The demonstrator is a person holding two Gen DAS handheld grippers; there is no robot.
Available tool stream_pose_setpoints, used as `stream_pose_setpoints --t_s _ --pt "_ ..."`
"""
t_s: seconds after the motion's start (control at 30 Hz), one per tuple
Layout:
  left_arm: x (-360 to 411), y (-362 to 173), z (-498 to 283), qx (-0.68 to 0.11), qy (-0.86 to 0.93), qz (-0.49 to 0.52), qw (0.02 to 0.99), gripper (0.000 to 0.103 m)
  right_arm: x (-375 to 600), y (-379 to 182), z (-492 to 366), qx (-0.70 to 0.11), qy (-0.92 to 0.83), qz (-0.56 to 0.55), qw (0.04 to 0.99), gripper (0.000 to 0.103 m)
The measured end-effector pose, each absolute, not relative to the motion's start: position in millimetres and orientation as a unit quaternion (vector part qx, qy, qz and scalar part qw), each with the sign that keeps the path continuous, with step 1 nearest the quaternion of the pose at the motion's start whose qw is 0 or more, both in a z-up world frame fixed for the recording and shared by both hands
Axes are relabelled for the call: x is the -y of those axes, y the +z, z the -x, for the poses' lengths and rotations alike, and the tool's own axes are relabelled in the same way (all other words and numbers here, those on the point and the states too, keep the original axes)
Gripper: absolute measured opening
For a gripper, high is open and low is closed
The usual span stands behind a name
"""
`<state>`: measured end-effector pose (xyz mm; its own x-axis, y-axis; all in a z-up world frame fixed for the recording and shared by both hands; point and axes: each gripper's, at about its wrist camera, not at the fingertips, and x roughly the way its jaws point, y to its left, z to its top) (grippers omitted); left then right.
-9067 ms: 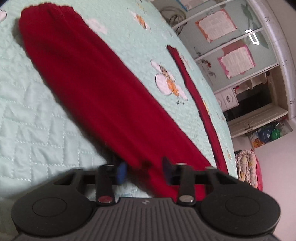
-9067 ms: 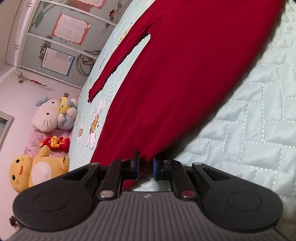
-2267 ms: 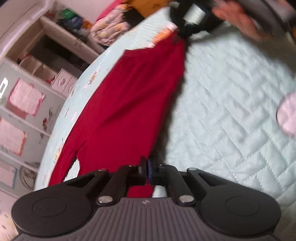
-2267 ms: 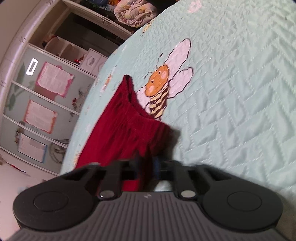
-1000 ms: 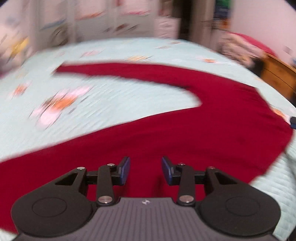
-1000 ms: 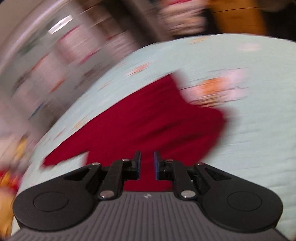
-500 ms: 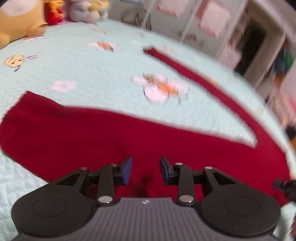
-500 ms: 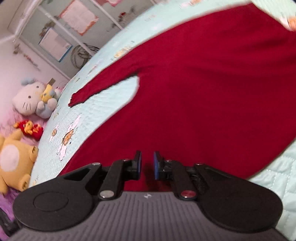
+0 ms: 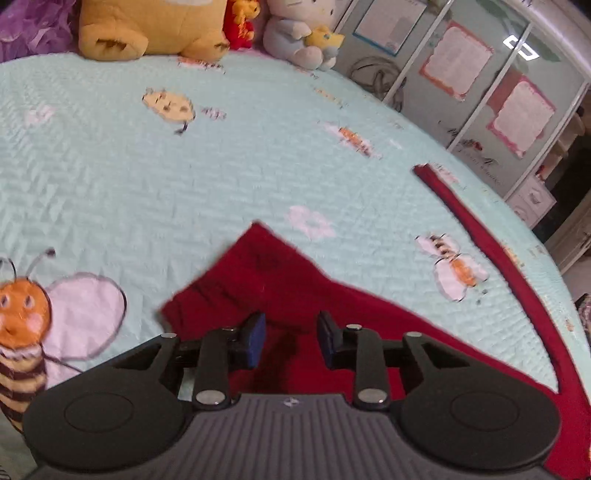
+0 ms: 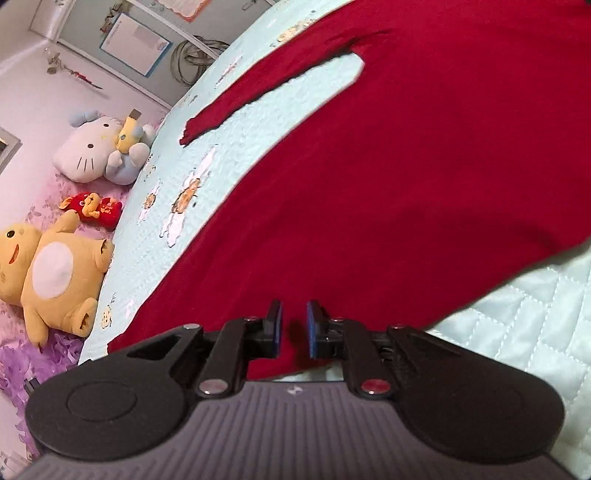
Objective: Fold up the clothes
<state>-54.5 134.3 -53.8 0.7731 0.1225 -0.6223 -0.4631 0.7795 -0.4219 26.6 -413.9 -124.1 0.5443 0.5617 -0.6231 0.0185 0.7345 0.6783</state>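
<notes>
Your left gripper (image 9: pixel 290 338) gapes wide over the red garment (image 9: pixel 332 317); your right gripper (image 10: pixel 293 328) stands narrowly parted, empty. The garment lies on the bed (image 9: pixel 184 166), one sleeve (image 10: pixel 258 96) out. Folding needs an edge gripped.

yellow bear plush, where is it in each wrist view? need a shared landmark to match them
Left wrist: yellow bear plush at the top left edge, head cropped, beyond the quilt.
Right wrist: same plush at the left edge, beside the quilt.
Shared landmark: the small red plush, next to the bear in both views.
</notes>
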Motion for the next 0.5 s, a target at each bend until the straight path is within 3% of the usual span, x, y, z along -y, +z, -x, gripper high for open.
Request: stream_pose_setpoints --t_s 0.1,0.33,0.43,0.5 --pt "-142 -44 56 -0.266 0.148 0.3 0.904 0.039 406 -111 -17 -0.438 0.185 -0.32 0.82 0.015" --pt "-166 -50 24 -0.25 0.136 0.311 0.907 0.038 386 -104 -4 -0.453 0.195 -0.301 0.816 0.015" --pt "-178 -66 15 -0.283 0.167 0.294 0.898 0.034 385 -108 -2 -0.458 0.189 -0.299 0.816 0.015" --pt "-186 -77 10 -0.306 0.189 0.283 0.889 0.037 385 -112 -1 -0.461 0.184 -0.299 0.815 0.015"
